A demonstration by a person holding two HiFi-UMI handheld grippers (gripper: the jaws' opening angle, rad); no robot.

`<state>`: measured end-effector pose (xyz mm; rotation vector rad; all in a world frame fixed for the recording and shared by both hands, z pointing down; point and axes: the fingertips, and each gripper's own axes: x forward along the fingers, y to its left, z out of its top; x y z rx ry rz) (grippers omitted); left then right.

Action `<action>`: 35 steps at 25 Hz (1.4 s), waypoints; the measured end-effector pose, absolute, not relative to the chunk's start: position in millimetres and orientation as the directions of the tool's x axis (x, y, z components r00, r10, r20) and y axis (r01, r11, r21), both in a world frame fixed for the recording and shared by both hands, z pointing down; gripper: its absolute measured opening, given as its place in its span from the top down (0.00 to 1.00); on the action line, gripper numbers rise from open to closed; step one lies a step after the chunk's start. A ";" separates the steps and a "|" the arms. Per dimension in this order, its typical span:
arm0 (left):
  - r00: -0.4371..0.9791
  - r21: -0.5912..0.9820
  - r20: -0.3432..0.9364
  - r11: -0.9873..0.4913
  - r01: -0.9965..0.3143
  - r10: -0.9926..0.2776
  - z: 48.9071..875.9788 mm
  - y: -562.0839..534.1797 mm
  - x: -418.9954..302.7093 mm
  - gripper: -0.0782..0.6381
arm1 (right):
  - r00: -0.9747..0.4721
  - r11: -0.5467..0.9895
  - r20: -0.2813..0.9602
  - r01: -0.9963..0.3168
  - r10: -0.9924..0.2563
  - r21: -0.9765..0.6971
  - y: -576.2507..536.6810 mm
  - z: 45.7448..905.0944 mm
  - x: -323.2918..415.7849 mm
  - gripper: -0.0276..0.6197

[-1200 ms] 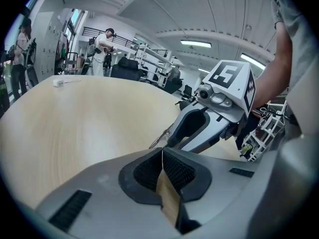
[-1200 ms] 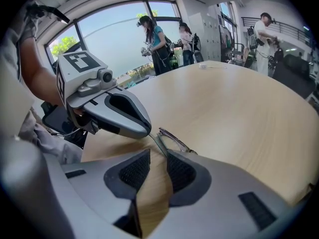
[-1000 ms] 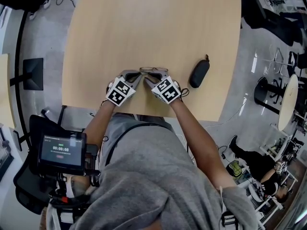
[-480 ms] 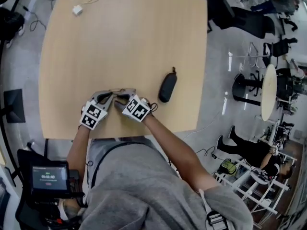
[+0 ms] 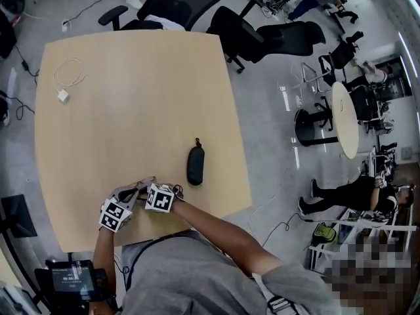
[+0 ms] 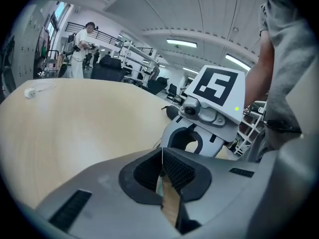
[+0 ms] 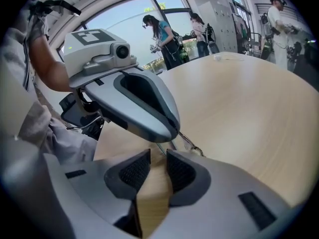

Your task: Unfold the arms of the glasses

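Light wooden table [image 5: 131,97] in an open office: the left gripper [image 6: 162,158], jaws pressed together, pinches the glasses [image 7: 185,142] at the near edge. The right gripper [image 7: 152,166] faces it, jaws slightly apart around a thin arm. A black glasses case [image 5: 195,165] lies nearby.

Right claw [image 7: 153,163] jaws sat narrowly apart around thin glasses [image 7: 188,143] arm; left claw [image 7: 167,132] tip hung just above, over tan surface [image 7: 239,103].
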<state>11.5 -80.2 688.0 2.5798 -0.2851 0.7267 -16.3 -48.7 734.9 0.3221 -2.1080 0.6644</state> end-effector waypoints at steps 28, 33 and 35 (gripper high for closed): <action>0.712 0.323 0.702 -0.891 -0.320 -0.001 731.0 -79.0 26.1 0.88 | -0.469 0.877 0.864 -0.321 0.181 -0.358 10.9 736.7 17.6 0.80; 0.689 0.268 0.725 -0.913 -0.307 -0.019 732.8 -74.7 25.8 0.88 | -0.456 0.876 0.872 -0.329 0.179 -0.353 18.6 735.1 24.1 0.80; 0.710 0.216 0.703 -0.936 -0.277 -0.047 708.5 -76.6 27.6 0.88 | -0.461 0.874 0.871 -0.337 0.171 -0.350 14.4 736.9 23.5 0.80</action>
